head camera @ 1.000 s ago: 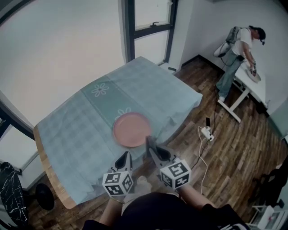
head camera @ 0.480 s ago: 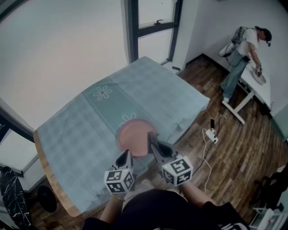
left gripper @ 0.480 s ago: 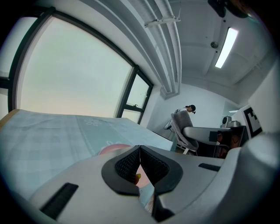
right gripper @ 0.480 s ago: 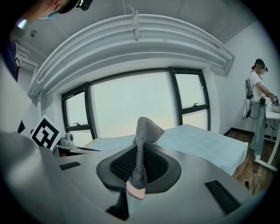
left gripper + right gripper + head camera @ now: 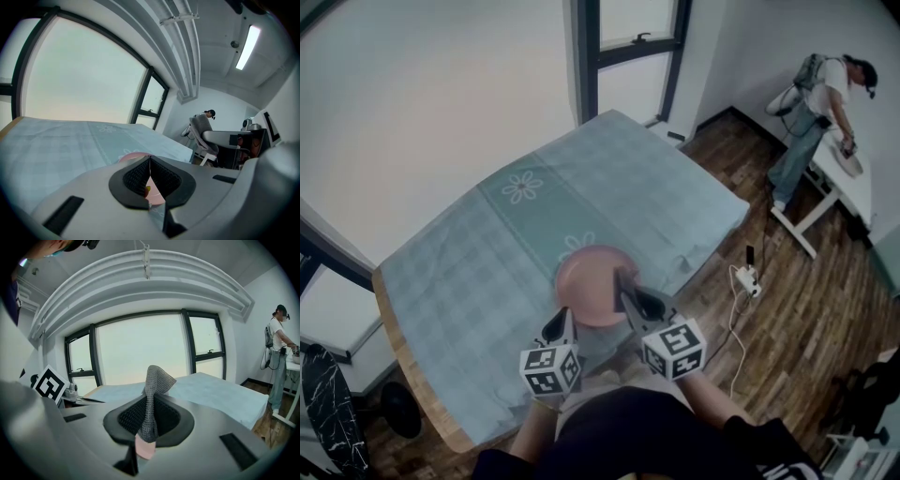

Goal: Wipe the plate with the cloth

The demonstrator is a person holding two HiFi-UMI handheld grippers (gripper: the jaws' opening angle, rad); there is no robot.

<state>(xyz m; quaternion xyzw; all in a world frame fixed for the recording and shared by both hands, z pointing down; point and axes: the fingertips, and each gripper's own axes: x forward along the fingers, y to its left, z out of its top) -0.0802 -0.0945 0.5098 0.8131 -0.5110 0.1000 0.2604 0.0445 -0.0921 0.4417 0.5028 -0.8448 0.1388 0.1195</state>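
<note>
Two risks: the pink plate (image 5: 592, 277) lies unheld on the tablecloth (image 5: 469, 272) near the table (image 5: 403, 366) edge, so a wipe may push it off or wrinkle the fabric. The right gripper (image 5: 149, 420) pinches the grey cloth (image 5: 152, 390) above the plate. The left gripper (image 5: 149, 176) is clamped together, empty, just beside the plate.

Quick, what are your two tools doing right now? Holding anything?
Left tool: closed, holding nothing.
Right tool: closed on the grey cloth.
</note>
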